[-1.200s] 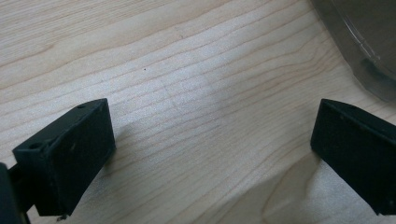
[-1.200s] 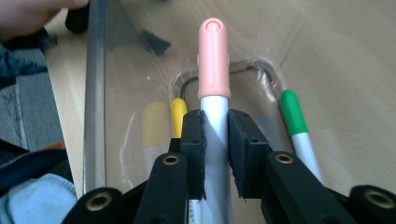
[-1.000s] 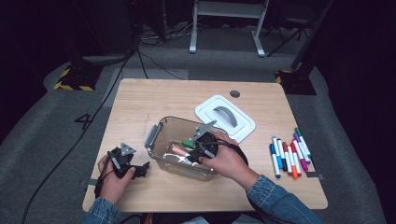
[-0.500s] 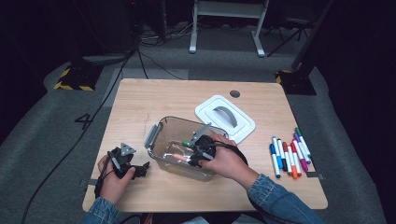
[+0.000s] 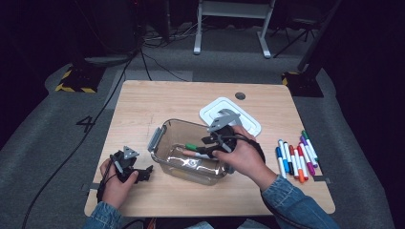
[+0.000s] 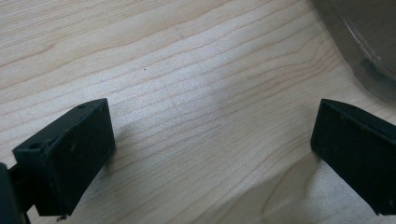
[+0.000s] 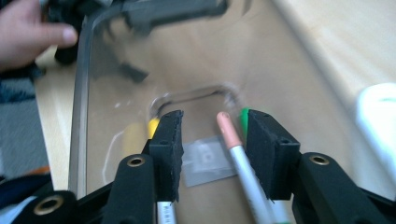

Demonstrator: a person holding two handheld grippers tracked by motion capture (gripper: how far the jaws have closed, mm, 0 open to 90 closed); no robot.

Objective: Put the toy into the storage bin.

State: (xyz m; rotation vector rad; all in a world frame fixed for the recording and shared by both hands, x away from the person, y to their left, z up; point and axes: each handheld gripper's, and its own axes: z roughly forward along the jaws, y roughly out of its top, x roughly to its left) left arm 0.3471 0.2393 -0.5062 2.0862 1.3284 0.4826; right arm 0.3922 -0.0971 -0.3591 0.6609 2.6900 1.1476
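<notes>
Left tool (image 5: 143, 172) rested on bench (image 5: 157, 102), jaws spread wide, empty. Right tool (image 7: 212, 140) hovered over clear bin (image 5: 165, 131), jaws just opened, gripping nothing; salmon-capped marker (image 7: 232, 142) lay loose between them on bin floor, beside yellow marker (image 7: 153, 125) and green marker (image 7: 243, 115).

Lighting the wooden table (image 5: 143, 102) brightly from overhead, leaving the floor (image 5: 43, 133) and background sinking into near black. Casting soft shadows beside the left gripper (image 6: 210, 154). Blurring the hand (image 7: 28, 32) and clear box (image 7: 84, 93) rim up close, glare washing out the white lid (image 7: 380, 121).
</notes>
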